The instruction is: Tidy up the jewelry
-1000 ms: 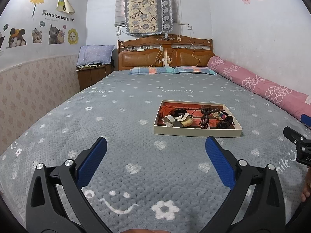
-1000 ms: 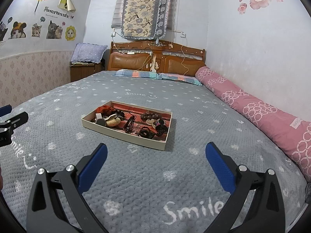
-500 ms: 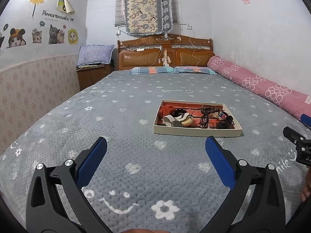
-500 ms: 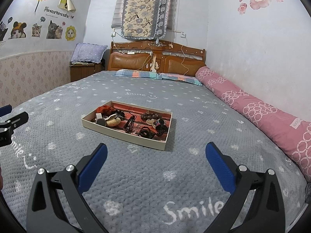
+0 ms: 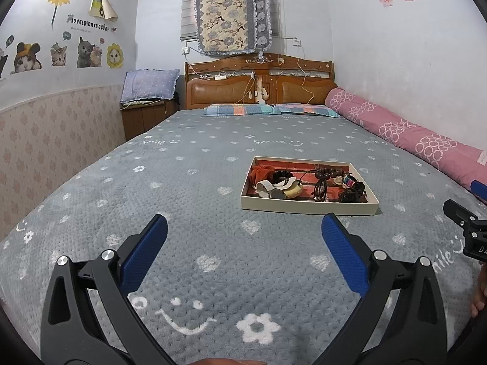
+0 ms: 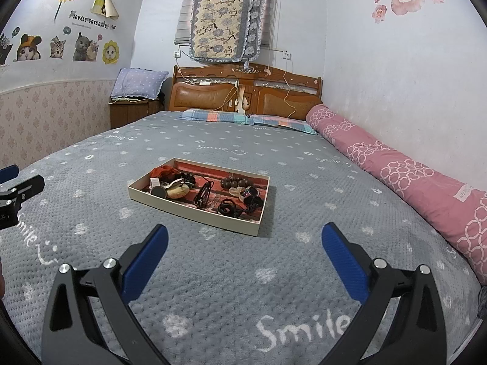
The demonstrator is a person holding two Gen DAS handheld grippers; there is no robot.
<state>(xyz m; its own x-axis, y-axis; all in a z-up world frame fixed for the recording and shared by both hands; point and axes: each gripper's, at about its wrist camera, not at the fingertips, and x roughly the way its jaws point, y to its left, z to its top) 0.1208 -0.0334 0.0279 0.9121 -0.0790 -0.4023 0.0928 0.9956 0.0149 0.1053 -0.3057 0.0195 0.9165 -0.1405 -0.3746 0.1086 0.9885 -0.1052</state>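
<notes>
both tools, left tool (image 5: 243, 225) and right tool (image 6: 243, 234), hover spread above blanket (image 5: 213, 182).

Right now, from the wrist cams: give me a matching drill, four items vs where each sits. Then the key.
Items:
1. tray
2. brown bead bracelet
3. pink bolster
4. lilac pillow

Places:
A. on the wooden nightstand
B. along the right wall
C. mid-bed, on the grey blanket
D. inside the tray, far side

Pairs: 1-C, 2-D, 3-B, 4-A
</notes>
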